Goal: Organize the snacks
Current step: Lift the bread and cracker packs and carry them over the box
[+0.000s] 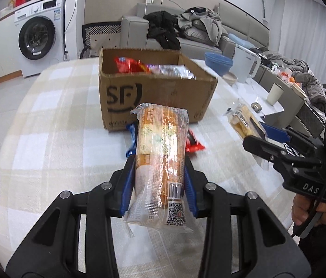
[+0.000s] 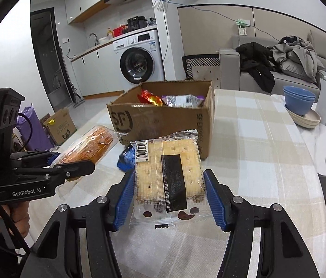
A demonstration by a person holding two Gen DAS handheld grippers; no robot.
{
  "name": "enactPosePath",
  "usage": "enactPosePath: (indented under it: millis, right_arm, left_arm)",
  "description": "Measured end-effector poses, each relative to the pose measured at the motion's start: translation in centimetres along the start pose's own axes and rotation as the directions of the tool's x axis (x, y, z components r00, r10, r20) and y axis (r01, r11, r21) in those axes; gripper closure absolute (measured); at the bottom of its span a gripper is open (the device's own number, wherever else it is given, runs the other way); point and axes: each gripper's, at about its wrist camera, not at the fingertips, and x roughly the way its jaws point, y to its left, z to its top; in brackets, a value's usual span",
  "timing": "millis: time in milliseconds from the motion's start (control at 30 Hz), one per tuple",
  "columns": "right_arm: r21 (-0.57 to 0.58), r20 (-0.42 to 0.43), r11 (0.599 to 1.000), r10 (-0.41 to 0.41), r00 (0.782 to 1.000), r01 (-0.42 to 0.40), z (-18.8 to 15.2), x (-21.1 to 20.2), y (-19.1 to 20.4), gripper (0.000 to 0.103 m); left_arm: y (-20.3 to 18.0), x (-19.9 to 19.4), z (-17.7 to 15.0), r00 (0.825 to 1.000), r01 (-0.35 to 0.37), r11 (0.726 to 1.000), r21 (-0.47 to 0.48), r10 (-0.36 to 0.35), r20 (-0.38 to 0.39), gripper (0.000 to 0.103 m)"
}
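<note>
Bread pack (image 1: 160,162): clenched between the blue pads of the left gripper (image 1: 160,180), lifted clear of the table (image 1: 47,120), just short of the box's near wall; the grip sits on its lower half, so the long free end may sag or swing and clip that wall.
Cracker pack (image 2: 168,176): grasped across its width by the right gripper (image 2: 168,197), also off the table, near the box's front corner; the film is slick and the crackers brittle, so a slip or a harder squeeze risks a drop or breakage.
Box (image 2: 163,120): open on top, red and silver packets already inside; both hands heading for one opening may collide; a knock on the rim could push the box toward the table's far edge.
Loose wrappers: a blue wrapper (image 2: 125,159) and a red wrapper (image 1: 193,143) lie on the table by the box's near wall; a low pass could sweep them off.
</note>
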Motion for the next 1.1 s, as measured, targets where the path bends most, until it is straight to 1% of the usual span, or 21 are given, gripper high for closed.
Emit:
enactPosePath:
  millis: [67,233,467,767,933,1100]
  right_arm:
    - [0.008,0.015,1.000,0.014,1.000,-0.014,0.5,-0.4,0.0,0.043]
    - [0.052,0.058,0.995,0.081,0.995,-0.084,2.4,-1.4,-0.4,0.043]
    - [0.044,0.124,0.993,0.106,0.987,-0.113,5.6,-3.0,0.1,0.043]
    - [0.015,0.172,0.993,0.112,0.979,-0.117,8.7,-3.7,0.6,0.043]
    - [0.005,0.185,0.995,0.101,0.978,-0.103,10.2,-3.2,0.5,0.043]
    - [0.002,0.192,0.997,0.077,0.978,-0.079,11.5,-2.0,0.2,0.043]
  left_arm:
    - [-0.1,-0.6,0.8,1.000,-0.006,1.000,0.008,0.006,0.016,0.068]
    - [-0.2,-1.8,2.8,0.999,-0.012,1.000,0.029,0.011,0.049,0.068]
    - [-0.9,-3.3,5.9,0.995,-0.018,0.998,0.056,0.013,0.098,0.068]
    - [-0.9,-4.2,9.6,0.990,-0.040,0.996,0.074,0.030,0.141,0.068]
    - [-0.7,-4.0,11.2,0.987,-0.057,0.996,0.068,0.046,0.156,0.068]
    - [0.3,-3.0,13.1,0.985,-0.076,0.995,0.062,0.065,0.162,0.068]
